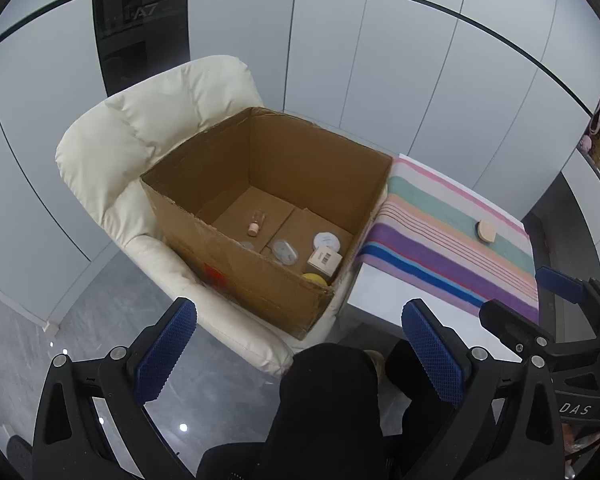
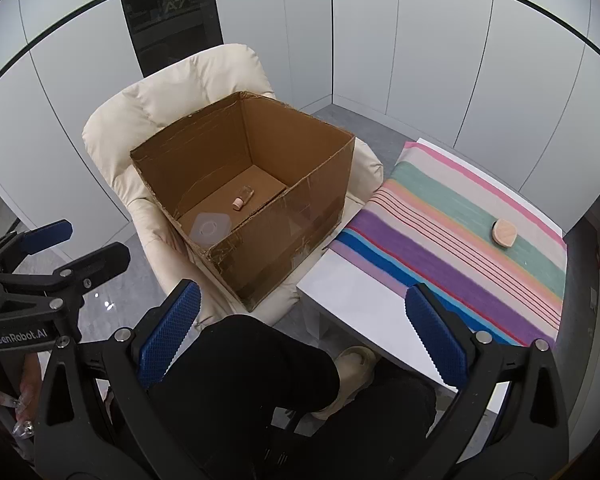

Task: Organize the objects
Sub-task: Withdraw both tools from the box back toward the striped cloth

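Risk: both claws, left claw (image 1: 300, 350) and right claw (image 2: 304, 330), spread empty; pink compact (image 2: 505, 233), right of frame, may slide on striped cloth (image 2: 440, 232).

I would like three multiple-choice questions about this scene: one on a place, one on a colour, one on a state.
1. Where does the peach compact lie?
A. in the box
B. on the striped cloth
C. on the floor

2. What colour are the claw pads?
A. blue
B. red
C. white

3. How is the right claw?
A. shut on a bottle
B. shut, holding nothing
C. open, holding nothing

Answers: 1 B, it lies on the green stripe; 2 A, the textured pads are blue; 3 C, its pads stand wide apart with nothing between.
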{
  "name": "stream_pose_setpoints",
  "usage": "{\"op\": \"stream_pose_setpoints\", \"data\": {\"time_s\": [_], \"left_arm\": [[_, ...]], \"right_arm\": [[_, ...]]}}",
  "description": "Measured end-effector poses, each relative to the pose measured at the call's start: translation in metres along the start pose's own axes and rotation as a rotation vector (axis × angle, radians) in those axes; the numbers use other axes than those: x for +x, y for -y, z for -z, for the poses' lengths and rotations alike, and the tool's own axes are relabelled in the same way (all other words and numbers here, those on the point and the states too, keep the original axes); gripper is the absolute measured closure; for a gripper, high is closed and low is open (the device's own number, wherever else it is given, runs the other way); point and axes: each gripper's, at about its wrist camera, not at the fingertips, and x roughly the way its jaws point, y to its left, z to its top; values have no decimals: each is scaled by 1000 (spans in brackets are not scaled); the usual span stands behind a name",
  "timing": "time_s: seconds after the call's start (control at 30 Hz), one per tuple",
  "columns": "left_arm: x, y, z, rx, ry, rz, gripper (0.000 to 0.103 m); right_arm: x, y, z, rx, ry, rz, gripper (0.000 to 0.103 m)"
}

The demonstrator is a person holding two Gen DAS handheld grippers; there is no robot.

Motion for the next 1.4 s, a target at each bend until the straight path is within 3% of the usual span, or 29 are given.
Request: {"op": "stream_pose_setpoints", "data": {"time_s": [0.4,0.73,1.4], "left_arm": [[-4,18,0,46,5,21,0],[-1,38,-3,89,0,46,0],[21,168,-9,305,-21,192,0]], "right_arm": [[-24,1,6,2,29,20,0],[-34,26,11,55,41,63,0],[-69,138,64,298,32,250,0]]}}
